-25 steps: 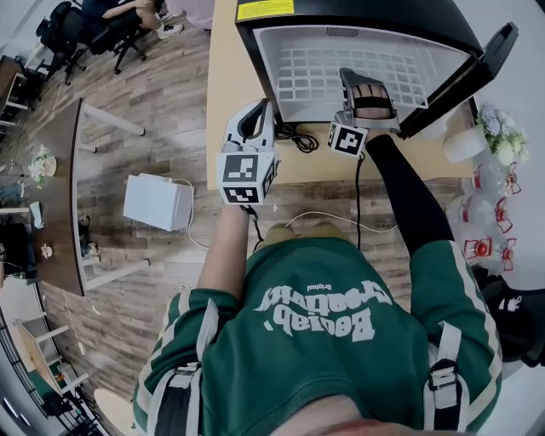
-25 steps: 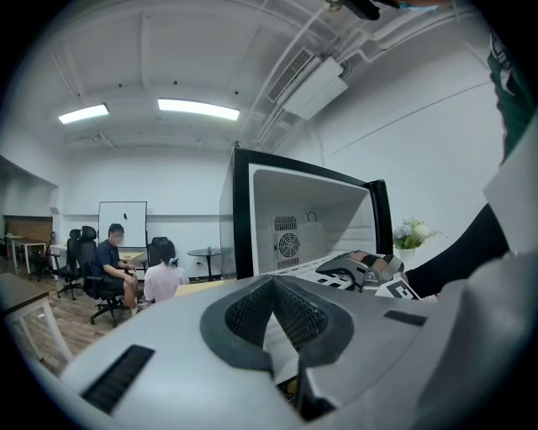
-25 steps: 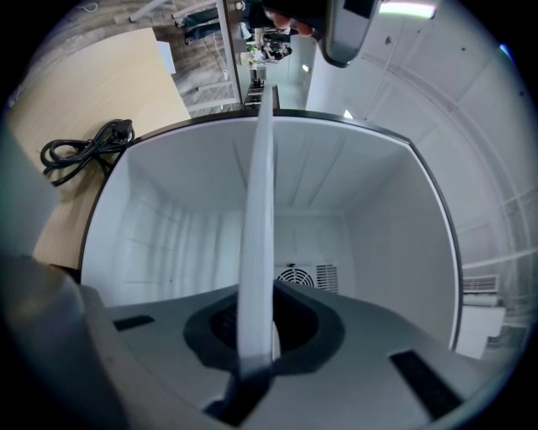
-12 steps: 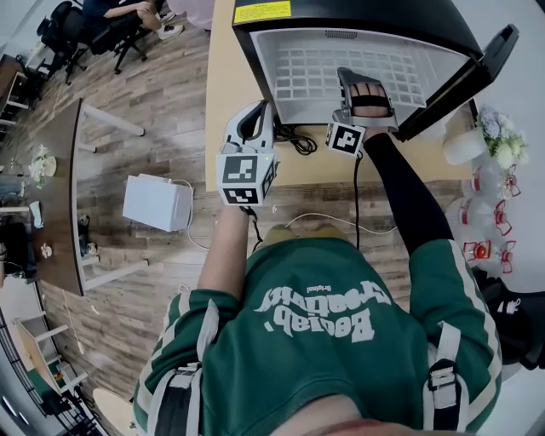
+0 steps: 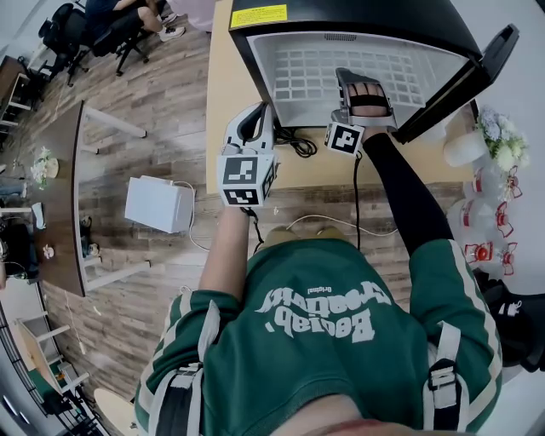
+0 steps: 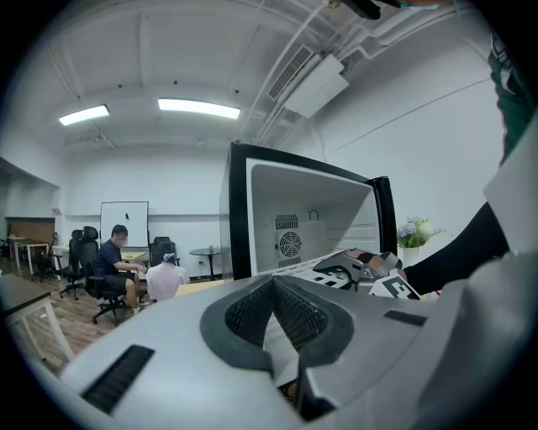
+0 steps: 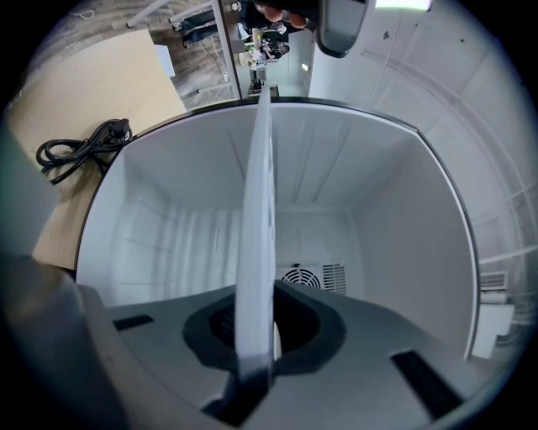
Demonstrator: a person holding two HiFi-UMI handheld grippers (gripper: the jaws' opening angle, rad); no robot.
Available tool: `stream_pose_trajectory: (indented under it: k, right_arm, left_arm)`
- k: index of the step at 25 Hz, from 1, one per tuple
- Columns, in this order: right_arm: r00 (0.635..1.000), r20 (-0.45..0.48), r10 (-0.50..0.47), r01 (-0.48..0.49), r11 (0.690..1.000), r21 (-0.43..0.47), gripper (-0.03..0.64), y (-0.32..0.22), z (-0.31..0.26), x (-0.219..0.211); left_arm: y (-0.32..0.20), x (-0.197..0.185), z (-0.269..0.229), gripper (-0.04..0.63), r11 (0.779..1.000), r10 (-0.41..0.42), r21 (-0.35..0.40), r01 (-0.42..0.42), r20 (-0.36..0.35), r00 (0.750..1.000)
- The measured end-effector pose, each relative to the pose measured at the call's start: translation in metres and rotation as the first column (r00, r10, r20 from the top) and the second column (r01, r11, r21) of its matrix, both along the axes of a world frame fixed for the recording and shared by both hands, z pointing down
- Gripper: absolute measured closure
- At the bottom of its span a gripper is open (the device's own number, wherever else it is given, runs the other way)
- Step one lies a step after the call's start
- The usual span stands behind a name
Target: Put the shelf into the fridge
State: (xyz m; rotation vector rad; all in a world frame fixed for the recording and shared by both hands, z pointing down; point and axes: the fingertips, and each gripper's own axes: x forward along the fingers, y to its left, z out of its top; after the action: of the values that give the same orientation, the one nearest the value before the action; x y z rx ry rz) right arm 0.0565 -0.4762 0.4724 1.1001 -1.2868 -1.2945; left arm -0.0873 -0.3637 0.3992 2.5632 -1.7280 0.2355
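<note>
White box (image 5: 157, 203) sat on the wood floor at far left, well apart from the table (image 5: 223, 102). Left gripper (image 5: 254, 115) was held over the table's near edge, in front of the fridge (image 5: 358, 21) and clear of it; its jaws appeared pressed together with nothing between them. A coiled black cable (image 5: 296, 140) lay on the table just right of it. The shelf (image 5: 341, 68), a white grid, lay level and mostly inside the open fridge cavity. The right gripper (image 5: 356, 81) was at its front edge with the jaws pinching that edge. Whether the shelf rested on side ledges could not be made out. The fridge door (image 5: 468, 72) stood swung open at right, with flowers (image 5: 501, 129) beyond it.
</note>
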Motion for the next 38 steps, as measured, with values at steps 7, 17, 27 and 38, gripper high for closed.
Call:
stream_pose_trajectory:
  k: [7,17,27,38]
  right_arm:
    - [1.0,0.001,-0.001,0.001,1.0,0.0,0.578,-0.002,0.0,0.0]
    - [1.0,0.011,-0.008,0.008,1.0,-0.002,0.578,-0.009,0.0,-0.003]
    - [1.0,0.006,-0.012,0.012,1.0,0.009,0.581,-0.014,-0.002,-0.002]
    - [1.0,0.002,-0.012,0.012,1.0,0.001,0.581,-0.026,-0.001,-0.004]
  left_arm:
    - [-0.001,0.0,0.0,0.595,1.0,-0.003,-0.004,0.003,0.004,1.0]
    - [-0.005,-0.002,0.001,0.595,1.0,-0.012,-0.007,0.012,0.011,1.0]
    - [-0.008,-0.001,0.004,0.595,1.0,-0.017,-0.009,0.017,0.007,1.0]
    - [-0.012,-0.002,0.001,0.595,1.0,-0.023,-0.008,0.023,0.008,1.0]
